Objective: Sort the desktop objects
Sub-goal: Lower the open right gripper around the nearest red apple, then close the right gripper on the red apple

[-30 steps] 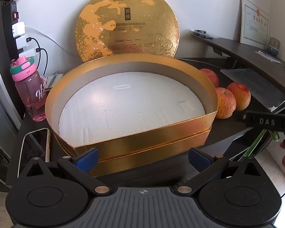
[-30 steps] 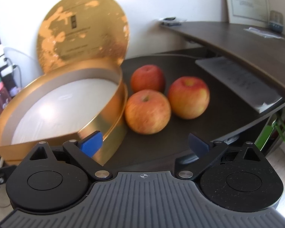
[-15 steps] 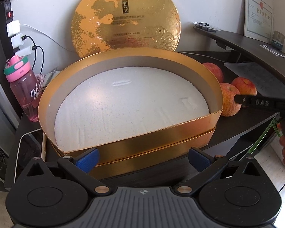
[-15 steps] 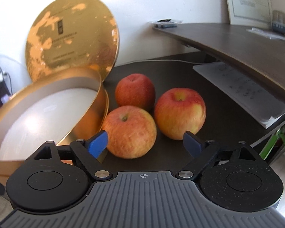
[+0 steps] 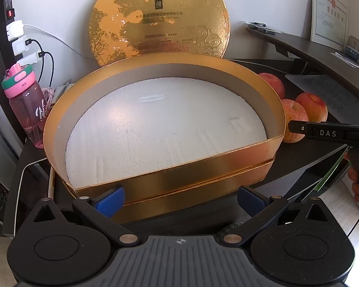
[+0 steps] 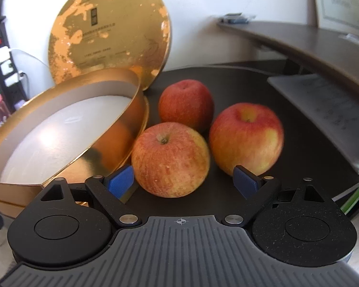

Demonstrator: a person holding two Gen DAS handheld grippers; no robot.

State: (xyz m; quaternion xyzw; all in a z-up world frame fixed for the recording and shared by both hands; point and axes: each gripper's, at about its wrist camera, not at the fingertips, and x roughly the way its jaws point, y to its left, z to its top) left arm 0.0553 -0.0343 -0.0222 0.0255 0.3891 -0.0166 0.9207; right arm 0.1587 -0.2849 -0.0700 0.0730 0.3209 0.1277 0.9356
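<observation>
Three red-yellow apples lie on the dark desk right of a gold round box (image 5: 179, 177) with a white foam floor. In the right wrist view the nearest apple (image 6: 171, 159) sits just ahead of my open right gripper (image 6: 183, 180), partly between its blue pads; a second apple (image 6: 247, 138) is to its right and a third apple (image 6: 186, 105) behind. My left gripper (image 5: 179, 199) is open and empty at the box's (image 6: 59, 129) near wall. From the left wrist view, the apples (image 5: 311, 106) peek past the box, with the right gripper's body (image 5: 328, 132) in front of them.
The gold lid (image 5: 159, 19) leans on the wall behind the box. A pink water bottle (image 5: 26, 105) and a power strip (image 5: 14, 31) with chargers stand at the left. A raised curved shelf (image 6: 299, 40) and a grey paper pad (image 6: 328, 110) lie at the right.
My right gripper has moved forward and closer to the apples, so the nearest one now fills the gap ahead of its pads. The left gripper has risen slightly over the box's near side.
</observation>
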